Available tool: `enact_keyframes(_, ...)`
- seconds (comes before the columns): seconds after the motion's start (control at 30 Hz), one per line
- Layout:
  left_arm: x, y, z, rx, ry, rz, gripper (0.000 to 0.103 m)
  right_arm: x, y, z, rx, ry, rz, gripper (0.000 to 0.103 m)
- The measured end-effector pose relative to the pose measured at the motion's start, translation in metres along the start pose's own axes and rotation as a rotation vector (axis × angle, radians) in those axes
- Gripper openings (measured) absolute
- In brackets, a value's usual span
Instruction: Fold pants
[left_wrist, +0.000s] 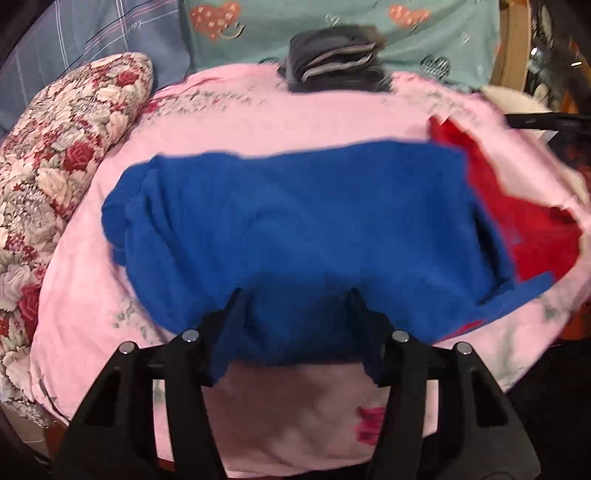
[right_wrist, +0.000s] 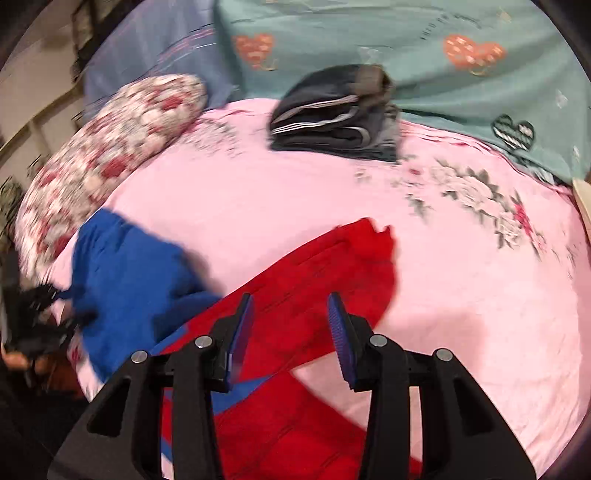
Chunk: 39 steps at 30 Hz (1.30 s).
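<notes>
So the pants (left_wrist: 303, 229) here are blue on one side and red on the other, spread out on a bed with a pink floral sheet (left_wrist: 258, 125). In the left wrist view the blue part lies across the middle of the sheet, kind of bunched at its left end, with the red part poking out at the right.

The left gripper (left_wrist: 295, 295) sits right over the near edge of the blue fabric. Its jaws stand apart with blue cloth between them, and it doesn't look like they're pinching anything.

The right gripper (right_wrist: 291, 299) hovers above the red fabric, jaws apart too, blue pads (right_wrist: 341, 332) facing each other with a clear gap and nothing clamped. From that view the red part runs diagonally under the gripper and the blue part sits off to the left.

Further back there's a stack of folded dark clothes (right_wrist: 332, 110) on the far edge of the pink sheet, a flowery red-and-white pillow (left_wrist: 62, 147) at the left, and a teal blanket with hearts (right_wrist: 406, 37) behind it all. Both shots are pretty blurry.
</notes>
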<state>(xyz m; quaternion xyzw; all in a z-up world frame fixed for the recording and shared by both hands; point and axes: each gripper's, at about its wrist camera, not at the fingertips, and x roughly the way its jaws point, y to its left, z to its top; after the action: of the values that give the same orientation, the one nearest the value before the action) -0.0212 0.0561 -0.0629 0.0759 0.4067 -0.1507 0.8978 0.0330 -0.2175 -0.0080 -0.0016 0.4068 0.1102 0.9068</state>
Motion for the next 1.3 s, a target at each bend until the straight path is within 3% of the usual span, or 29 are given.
enact_keyframes(0.1, -0.030, -0.037, 0.014, 0.085, -0.099, -0.066, 0.063, 0.011, -0.019, 0.031, 0.088, 0.030, -0.042, 0.042)
enact_keyframes(0.2, -0.036, -0.086, 0.023, 0.194, -0.135, -0.162, 0.069, 0.039, -0.032, 0.056, 0.178, 0.107, -0.027, 0.046)
enact_keyframes(0.3, -0.013, -0.122, 0.025, 0.245, -0.079, -0.229, 0.069, 0.078, -0.028, 0.072, 0.226, 0.196, -0.066, 0.048)
enact_keyframes(0.43, 0.009, -0.145, 0.023, 0.301, -0.033, -0.248, 0.067, 0.126, -0.018, 0.078, 0.207, 0.293, -0.174, 0.049)
enact_keyframes(0.47, 0.014, -0.148, 0.022, 0.304, -0.015, -0.256, 0.065, 0.134, -0.018, 0.077, 0.213, 0.309, -0.199, 0.049)
enact_keyframes(0.53, 0.030, -0.150, 0.021, 0.298, 0.045, -0.280, 0.049, 0.149, -0.021, 0.074, 0.213, 0.345, -0.267, 0.049)
enact_keyframes(0.57, 0.036, -0.150, 0.019, 0.295, 0.072, -0.292, 0.044, 0.156, -0.023, 0.072, 0.212, 0.366, -0.284, 0.043)
enact_keyframes(0.6, 0.038, -0.150, 0.017, 0.296, 0.074, -0.293, 0.044, 0.161, -0.025, 0.069, 0.205, 0.378, -0.299, 0.025)
enact_keyframes(0.63, 0.037, -0.151, 0.017, 0.299, 0.068, -0.294, 0.042, 0.161, -0.027, 0.069, 0.191, 0.372, -0.315, 0.016)
enact_keyframes(0.73, 0.033, -0.148, 0.017, 0.293, 0.057, -0.311, 0.032, 0.133, -0.035, 0.069, 0.214, 0.308, -0.252, 0.011)
enact_keyframes(0.87, 0.027, -0.147, 0.018, 0.300, 0.038, -0.345, 0.029, 0.040, -0.058, 0.056, 0.282, 0.131, -0.148, 0.010)
enact_keyframes(1.07, 0.021, -0.158, 0.013, 0.364, 0.021, -0.397, 0.024, -0.107, -0.104, -0.025, 0.402, -0.074, -0.091, 0.010)
enact_keyframes(1.17, 0.020, -0.165, 0.009, 0.395, 0.025, -0.408, 0.021, -0.138, -0.113, -0.079, 0.467, -0.110, -0.089, 0.010)
enact_keyframes(1.3, 0.022, -0.167, 0.006, 0.401, 0.029, -0.394, 0.017, -0.133, -0.122, -0.138, 0.545, -0.111, -0.074, 0.010)
